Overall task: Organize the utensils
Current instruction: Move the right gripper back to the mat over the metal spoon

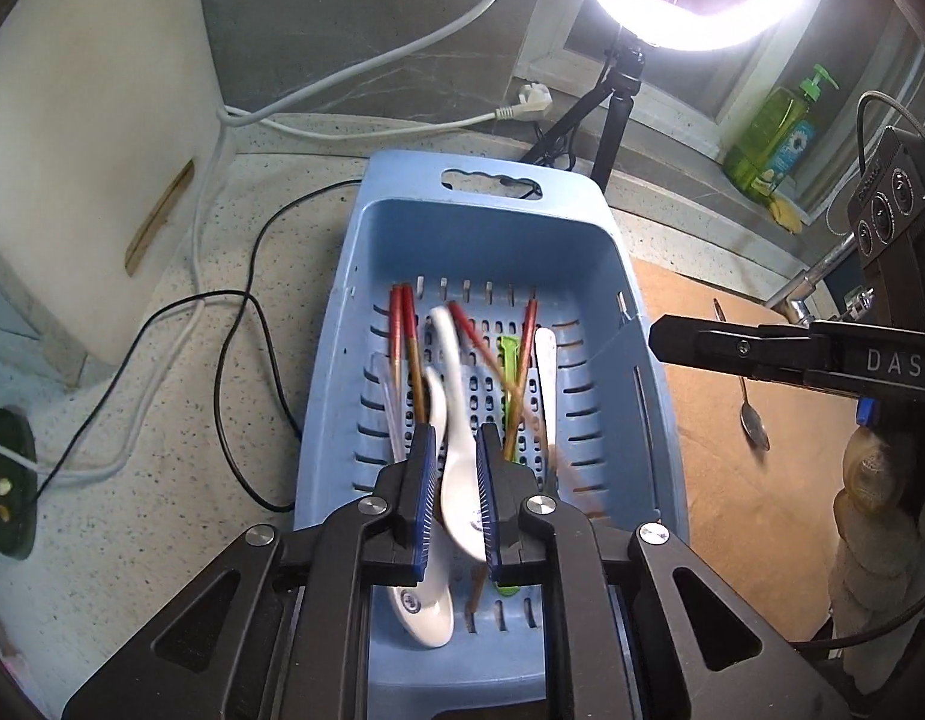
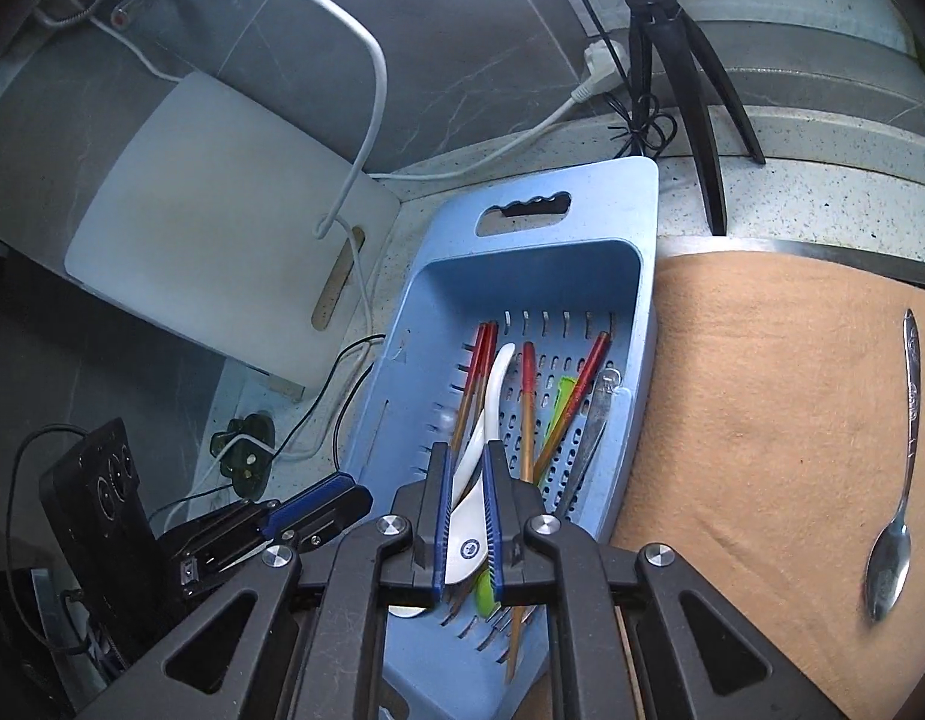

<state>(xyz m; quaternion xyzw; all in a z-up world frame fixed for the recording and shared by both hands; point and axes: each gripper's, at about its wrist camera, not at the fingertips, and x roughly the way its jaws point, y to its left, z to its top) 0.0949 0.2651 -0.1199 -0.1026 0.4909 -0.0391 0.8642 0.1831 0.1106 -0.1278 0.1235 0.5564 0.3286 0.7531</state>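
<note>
A blue slotted basket (image 1: pixel 633 324) (image 2: pixel 642 276) holds red-topped chopsticks (image 1: pixel 402 336) (image 2: pixel 480 360), white ceramic spoons (image 1: pixel 456 468) (image 2: pixel 492 396), a green utensil (image 1: pixel 510 360) (image 2: pixel 561 402) and a metal one (image 2: pixel 594 426). My left gripper (image 1: pixel 456 438) hangs over the basket with a blurred white spoon between its jaws. My right gripper (image 2: pixel 465 456) is over the basket with a white spoon between its narrow jaws; in the left wrist view its fingers (image 1: pixel 732 348) look closed. A steel spoon (image 1: pixel 753 414) (image 2: pixel 891 552) lies on the orange mat (image 2: pixel 762 390).
A white cutting board (image 1: pixel 84 138) (image 2: pixel 222 228) leans at the left. Cables (image 1: pixel 222 330) cross the speckled counter. A ring light on a tripod (image 1: pixel 618 108) (image 2: pixel 690 90) stands behind the basket. A green soap bottle (image 1: pixel 768 138) sits at the back right.
</note>
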